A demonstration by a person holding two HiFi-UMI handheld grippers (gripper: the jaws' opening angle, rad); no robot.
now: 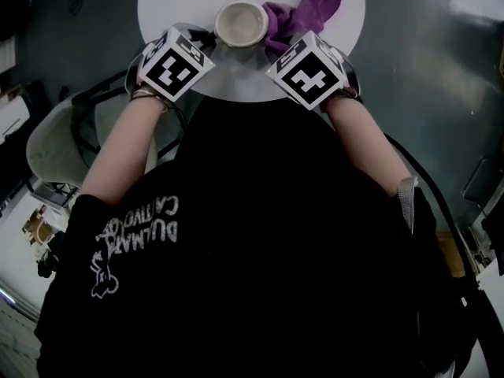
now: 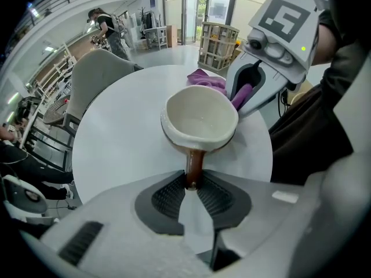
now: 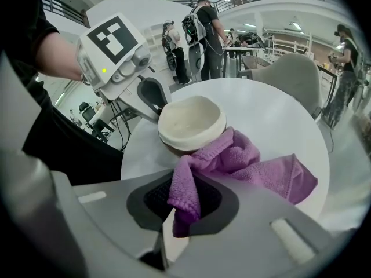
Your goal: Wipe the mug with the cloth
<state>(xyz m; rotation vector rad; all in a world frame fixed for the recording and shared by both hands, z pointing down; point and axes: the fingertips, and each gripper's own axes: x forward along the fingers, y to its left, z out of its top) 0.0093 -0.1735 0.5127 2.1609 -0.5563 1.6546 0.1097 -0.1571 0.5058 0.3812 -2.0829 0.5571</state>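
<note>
While pinching the mug (image 2: 200, 120) by its handle (image 2: 193, 168) in the left gripper (image 2: 192, 185), holds it just ahead of those jaws. Nips the cloth (image 3: 243, 161) in the right gripper (image 3: 184, 201), bunched against the mug's side. Seemingly mid-wipe; calls next for dragging cloth round the mug.

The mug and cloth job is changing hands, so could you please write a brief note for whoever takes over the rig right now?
Left gripper: shut on the brown handle of the mug, which is upright.
Right gripper: shut on one end of the purple cloth.
Where: the mug is at the near edge of the round white table. The cloth is bunched against the mug's side, and its free end lies on the table.
Done: both grips are made and the cloth is at the mug.
Left: wipe the mug. How much is already wiped cannot be told.
</note>
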